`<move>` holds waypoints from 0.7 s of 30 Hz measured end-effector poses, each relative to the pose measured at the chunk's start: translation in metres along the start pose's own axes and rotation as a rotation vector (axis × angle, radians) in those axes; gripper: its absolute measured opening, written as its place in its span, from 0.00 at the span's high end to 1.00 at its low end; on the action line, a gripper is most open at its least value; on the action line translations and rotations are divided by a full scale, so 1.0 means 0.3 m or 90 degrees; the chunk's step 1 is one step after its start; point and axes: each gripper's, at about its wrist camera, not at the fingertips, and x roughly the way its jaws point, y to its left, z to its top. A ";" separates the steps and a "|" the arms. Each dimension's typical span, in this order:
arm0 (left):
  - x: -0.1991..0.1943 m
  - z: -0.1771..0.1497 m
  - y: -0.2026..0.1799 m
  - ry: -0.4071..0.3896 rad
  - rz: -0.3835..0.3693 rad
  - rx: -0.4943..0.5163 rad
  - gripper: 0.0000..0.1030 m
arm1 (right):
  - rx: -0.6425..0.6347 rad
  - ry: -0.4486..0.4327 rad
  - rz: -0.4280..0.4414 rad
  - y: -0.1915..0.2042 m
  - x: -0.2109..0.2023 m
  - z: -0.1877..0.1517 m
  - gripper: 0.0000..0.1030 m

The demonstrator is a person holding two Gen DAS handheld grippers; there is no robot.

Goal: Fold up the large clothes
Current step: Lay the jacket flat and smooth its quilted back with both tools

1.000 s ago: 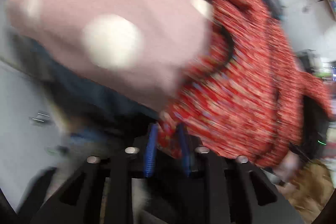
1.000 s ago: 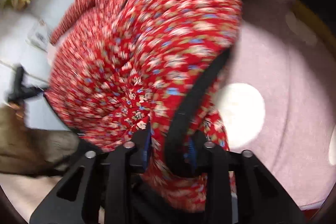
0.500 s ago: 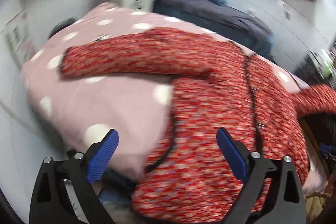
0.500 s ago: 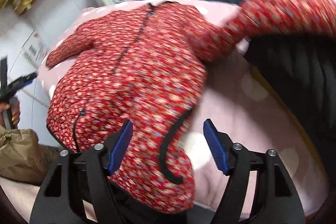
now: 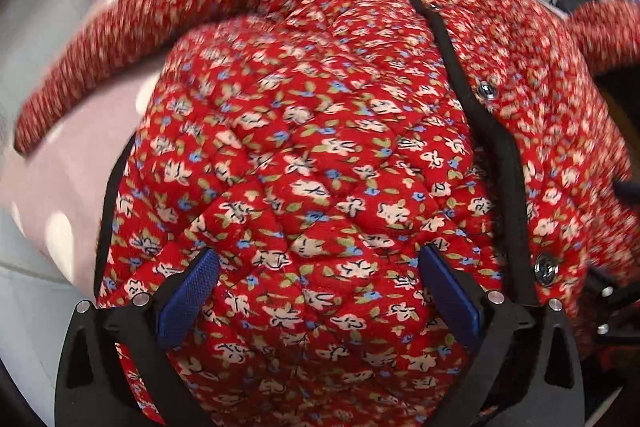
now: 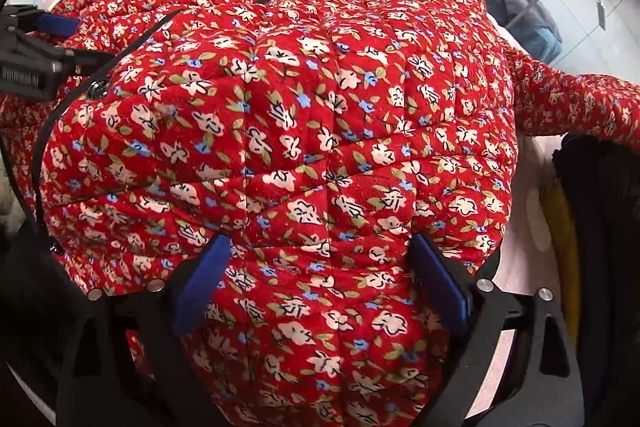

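Both tongs have dropped closer to the red floral jacket (image 5: 320,147) than half a second ago, so the quilted cloth now fills each wrist view. It lies spread, front up, on the pink dotted bed (image 5: 72,163), one sleeve reaching toward the upper left of the left view, the other toward the right edge of the right view. The left tongs (image 5: 318,295) stand wide apart over the lower front panel, gripping nothing; the right tongs (image 6: 320,279) are likewise apart and empty over the other panel. The black-trimmed placket (image 5: 492,131) runs up the frame between them, marking the jacket's long axis. Each sleeve lies outward of its own tongs, so either fold likely starts with the nearer hand.
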 end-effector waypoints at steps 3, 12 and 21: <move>0.003 0.002 -0.001 0.008 -0.002 -0.012 0.05 | 0.016 0.002 0.010 0.002 0.010 0.010 0.05; 0.015 0.051 0.051 0.020 -0.012 -0.048 0.05 | 0.015 -0.037 -0.012 0.073 0.053 0.017 0.05; 0.015 0.051 0.089 -0.007 -0.015 -0.096 0.05 | 0.072 -0.061 0.043 0.004 -0.044 0.003 0.06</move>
